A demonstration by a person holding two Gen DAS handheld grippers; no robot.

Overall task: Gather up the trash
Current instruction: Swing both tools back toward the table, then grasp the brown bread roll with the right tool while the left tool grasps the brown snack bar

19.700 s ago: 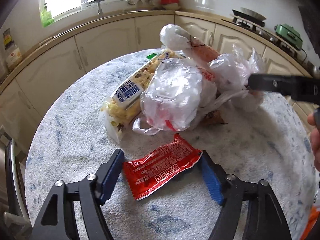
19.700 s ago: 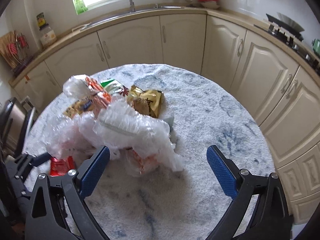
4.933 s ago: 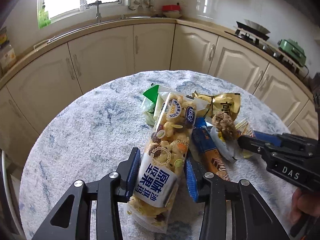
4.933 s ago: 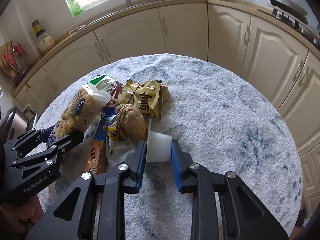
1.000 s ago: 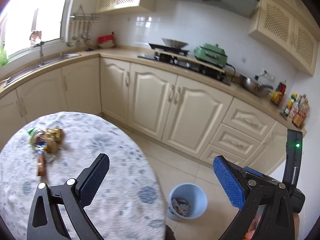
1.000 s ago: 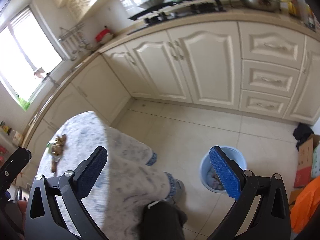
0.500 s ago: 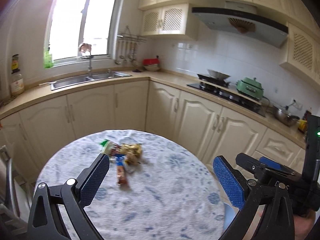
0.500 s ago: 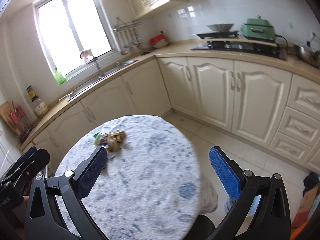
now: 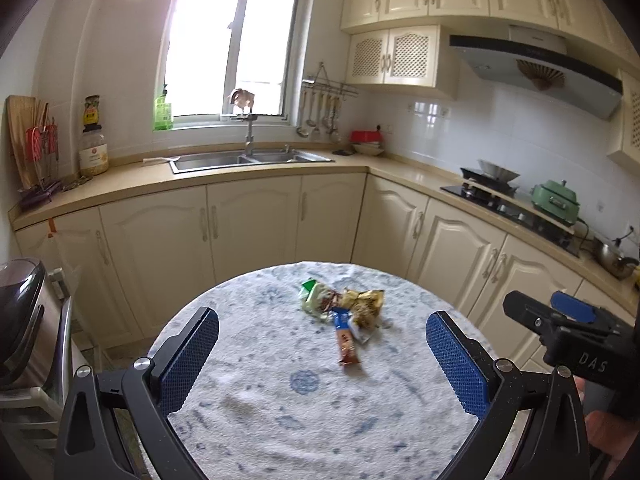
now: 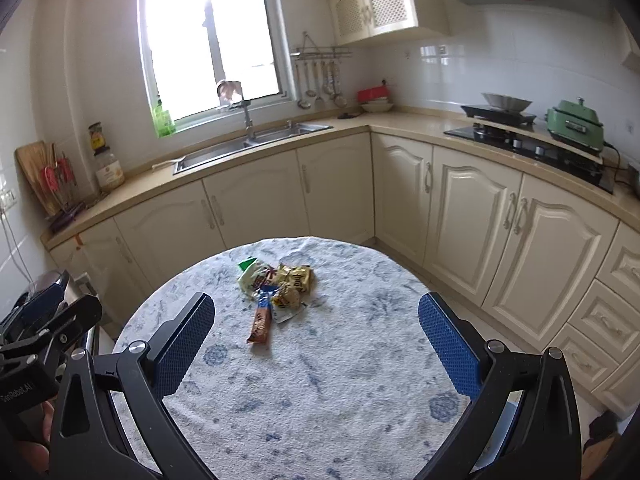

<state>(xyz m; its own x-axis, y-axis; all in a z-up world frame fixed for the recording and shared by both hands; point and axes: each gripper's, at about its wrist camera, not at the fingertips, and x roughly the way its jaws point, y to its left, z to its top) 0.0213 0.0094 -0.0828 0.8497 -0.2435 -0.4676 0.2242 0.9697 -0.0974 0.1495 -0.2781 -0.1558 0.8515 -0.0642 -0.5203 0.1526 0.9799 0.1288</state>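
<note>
Both grippers wide open and empty, hovering back from the table, so this looks like the reach-in for the next pickup.

Left gripper [image 9: 322, 356] and right gripper [image 10: 316, 344] each frame the little wrapper pile [image 9: 344, 304] straight ahead, well past the fingertips on the round table [image 9: 256, 408]. Nearest piece is the brown and blue snack bar [image 9: 346, 342], lying flat, long axis running roughly toward the grippers, brown end closest. I'd guess the next move is closing across its narrow width.
</note>
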